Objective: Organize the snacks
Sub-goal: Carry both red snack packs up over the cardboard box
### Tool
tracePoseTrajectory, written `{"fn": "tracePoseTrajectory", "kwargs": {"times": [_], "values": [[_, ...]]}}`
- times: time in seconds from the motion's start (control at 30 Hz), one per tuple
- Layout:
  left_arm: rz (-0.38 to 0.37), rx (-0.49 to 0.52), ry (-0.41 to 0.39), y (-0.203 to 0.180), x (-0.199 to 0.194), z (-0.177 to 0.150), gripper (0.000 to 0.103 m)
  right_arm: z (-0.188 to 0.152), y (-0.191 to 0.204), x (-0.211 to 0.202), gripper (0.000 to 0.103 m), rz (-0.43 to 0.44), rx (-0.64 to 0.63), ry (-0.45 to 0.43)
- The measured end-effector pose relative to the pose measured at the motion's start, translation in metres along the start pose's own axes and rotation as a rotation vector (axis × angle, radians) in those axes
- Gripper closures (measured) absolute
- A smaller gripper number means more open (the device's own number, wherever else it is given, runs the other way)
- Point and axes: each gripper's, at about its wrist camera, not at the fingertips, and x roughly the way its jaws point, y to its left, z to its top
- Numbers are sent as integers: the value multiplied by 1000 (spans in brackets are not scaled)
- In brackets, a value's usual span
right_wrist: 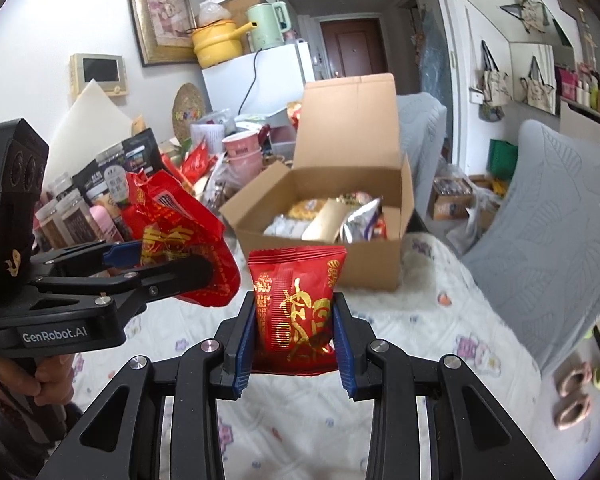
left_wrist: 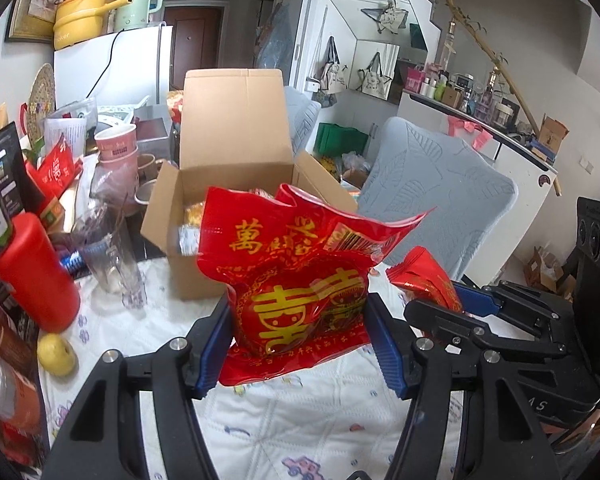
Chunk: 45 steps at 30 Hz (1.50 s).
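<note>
My left gripper [left_wrist: 300,328] is shut on a large red bag with gold characters [left_wrist: 300,280], held above the white quilted tablecloth [left_wrist: 292,412]. In the right wrist view that same large red bag [right_wrist: 180,240] sits at the left in the left gripper [right_wrist: 168,264]. My right gripper [right_wrist: 294,332] is shut on a smaller red snack packet [right_wrist: 296,312]; the packet [left_wrist: 420,276] also shows at the right of the left wrist view. An open cardboard box [right_wrist: 332,200] stands just beyond both, with several snack packs inside [right_wrist: 332,216].
Left of the box are a red bottle [left_wrist: 36,272], a clear glass [left_wrist: 116,256], a yellow fruit [left_wrist: 56,354], pink cups [left_wrist: 116,144] and dark jars and pouches [right_wrist: 100,200]. A grey padded chair back [left_wrist: 432,192] stands to the right. A hand [right_wrist: 40,376] holds the left gripper's handle.
</note>
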Motion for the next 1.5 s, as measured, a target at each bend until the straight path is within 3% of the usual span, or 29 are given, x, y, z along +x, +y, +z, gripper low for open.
{"fn": "tracePoseTrajectory", "kwargs": {"times": [0.77,1.03,1.23,1.5], "values": [[82,-37,-81,70,79,103,40,103,-36,101,69,1,-45,-24],[115,-28,-85,85,108,125,40,132,-46,136,69,-20,-53,-25],[154,1,-21,94,145,132,40,148,-55,170,69,-35,-70,-1],[169,17,98,101,197,128,40,145,-66,214,69,-50,-68,70]]}}
